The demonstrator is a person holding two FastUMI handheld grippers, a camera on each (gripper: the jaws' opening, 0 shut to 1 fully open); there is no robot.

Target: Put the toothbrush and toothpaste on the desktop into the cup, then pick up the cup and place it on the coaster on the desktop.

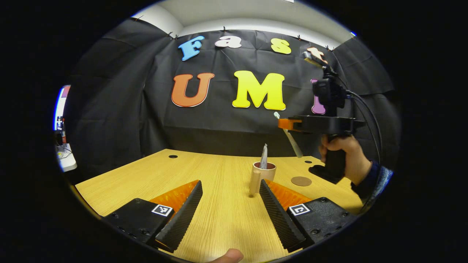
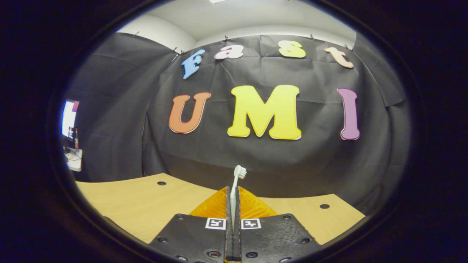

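Note:
A beige cup (image 1: pixel 266 172) with a handle stands on the wooden desk, and the toothpaste tube (image 1: pixel 263 156) sticks up out of it. The cup sits just beyond my left gripper (image 1: pixel 230 204), which is open and holds nothing. A round brown coaster (image 1: pixel 301 181) lies to the right of the cup. Above cup and coaster, a hand holds my right gripper (image 1: pixel 285 124) in the air, shut on the white toothbrush (image 1: pixel 294 142), which hangs tilted. In the right gripper view, my right gripper (image 2: pixel 233 204) pinches the toothbrush (image 2: pixel 234 190) by its handle, bristle head up.
The wooden desk (image 1: pixel 204 171) has small round holes near its back edge. Black cloth walls close in the back and sides. A white shelf with small items (image 1: pixel 64 157) stands beyond the desk's left end. A thumb tip (image 1: pixel 228 255) shows at the bottom edge.

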